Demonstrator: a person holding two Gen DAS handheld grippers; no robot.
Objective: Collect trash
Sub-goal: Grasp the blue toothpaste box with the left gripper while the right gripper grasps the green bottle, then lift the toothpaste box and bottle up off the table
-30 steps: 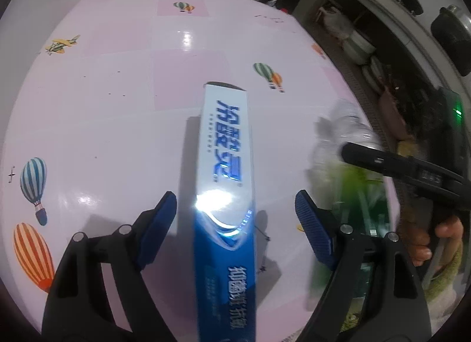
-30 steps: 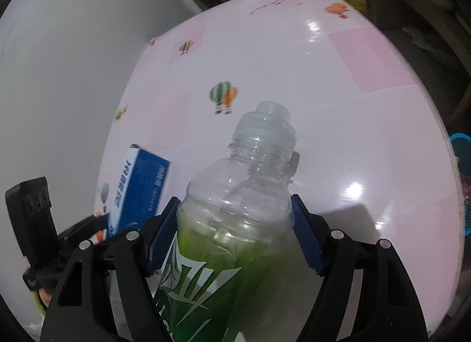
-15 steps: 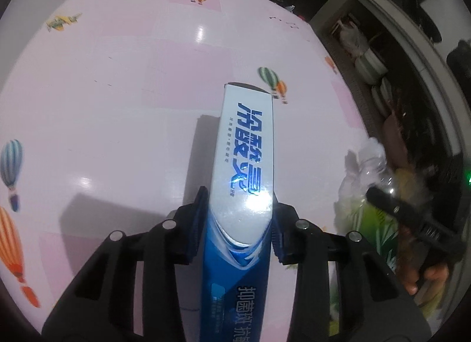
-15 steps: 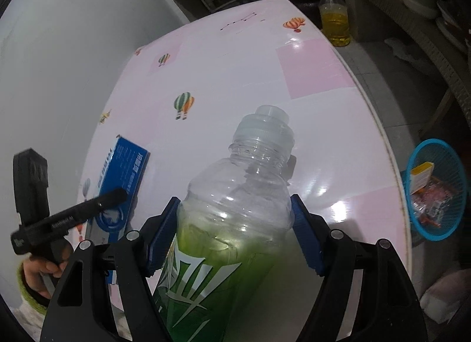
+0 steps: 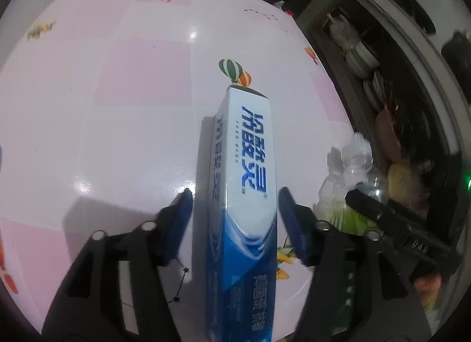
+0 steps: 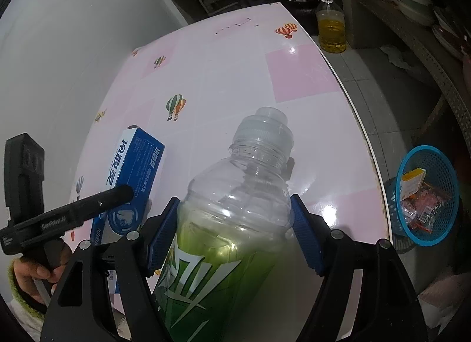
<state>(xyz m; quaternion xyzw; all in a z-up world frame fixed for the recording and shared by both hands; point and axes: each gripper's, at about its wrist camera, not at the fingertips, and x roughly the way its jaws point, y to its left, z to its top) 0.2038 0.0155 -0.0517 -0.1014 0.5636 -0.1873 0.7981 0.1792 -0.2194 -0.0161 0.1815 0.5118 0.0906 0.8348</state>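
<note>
Blue pads of my left gripper are opening beside the toothpaste box; my right gripper pinches the green bottle.

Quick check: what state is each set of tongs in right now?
Left tongs: opening, pads off the toothpaste box that sits between them.
Right tongs: shut on the green-labelled bottle.

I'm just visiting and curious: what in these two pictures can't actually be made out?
- Toothpaste box, left view: near end cut off by the bottom edge.
- Green bottle, right view: base cut off; in the left view blurred behind the right gripper.
- Blue basket, right view: contents too small to name.
- Shelves, left view: dark, blurred.
</note>
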